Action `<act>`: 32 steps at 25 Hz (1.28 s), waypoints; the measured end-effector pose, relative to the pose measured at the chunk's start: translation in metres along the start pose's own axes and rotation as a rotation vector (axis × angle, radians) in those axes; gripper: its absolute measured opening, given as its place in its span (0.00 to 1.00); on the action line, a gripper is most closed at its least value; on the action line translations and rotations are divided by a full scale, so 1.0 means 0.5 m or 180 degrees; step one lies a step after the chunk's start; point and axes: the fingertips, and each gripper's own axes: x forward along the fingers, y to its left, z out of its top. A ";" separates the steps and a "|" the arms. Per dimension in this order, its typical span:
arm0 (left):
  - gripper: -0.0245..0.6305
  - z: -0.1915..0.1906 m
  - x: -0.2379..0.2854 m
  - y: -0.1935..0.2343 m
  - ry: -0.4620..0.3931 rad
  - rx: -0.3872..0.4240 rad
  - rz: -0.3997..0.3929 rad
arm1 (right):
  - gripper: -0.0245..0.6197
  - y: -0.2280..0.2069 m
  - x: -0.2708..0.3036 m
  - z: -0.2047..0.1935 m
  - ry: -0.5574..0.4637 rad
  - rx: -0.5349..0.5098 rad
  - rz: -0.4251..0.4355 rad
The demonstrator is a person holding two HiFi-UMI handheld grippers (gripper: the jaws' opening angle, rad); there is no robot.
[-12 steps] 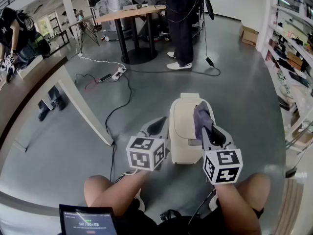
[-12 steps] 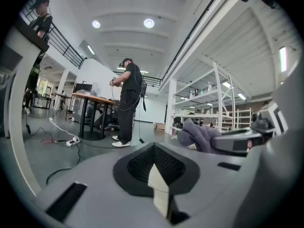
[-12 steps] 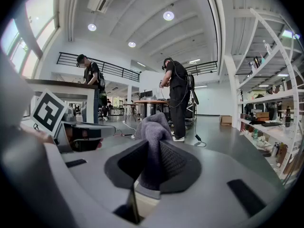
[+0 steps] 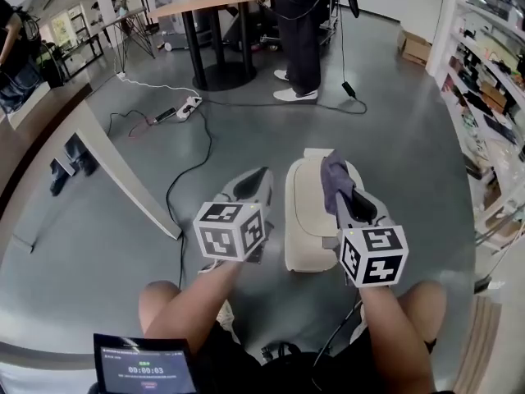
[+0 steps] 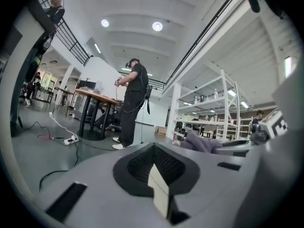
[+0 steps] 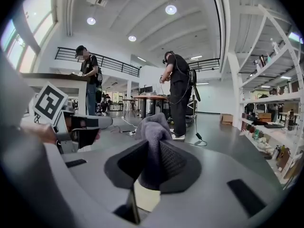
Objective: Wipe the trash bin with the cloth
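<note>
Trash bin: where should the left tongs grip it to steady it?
Probably the left rim of the cream plastic trash bin, from its left: its body looks too wide, the left tongs sit on that side, and the right tongs hold the purple-grey cloth over its right.

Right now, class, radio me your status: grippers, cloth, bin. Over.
Left gripper shut, empty, beside the bin. Right gripper shut on the cloth, above the bin's top. Floor cable off to the left, not in the way.
</note>
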 end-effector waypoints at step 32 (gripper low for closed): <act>0.04 -0.011 0.186 0.136 0.0289 -0.0020 -0.0039 | 0.15 0.009 0.391 -0.088 0.1611 -0.0123 0.0630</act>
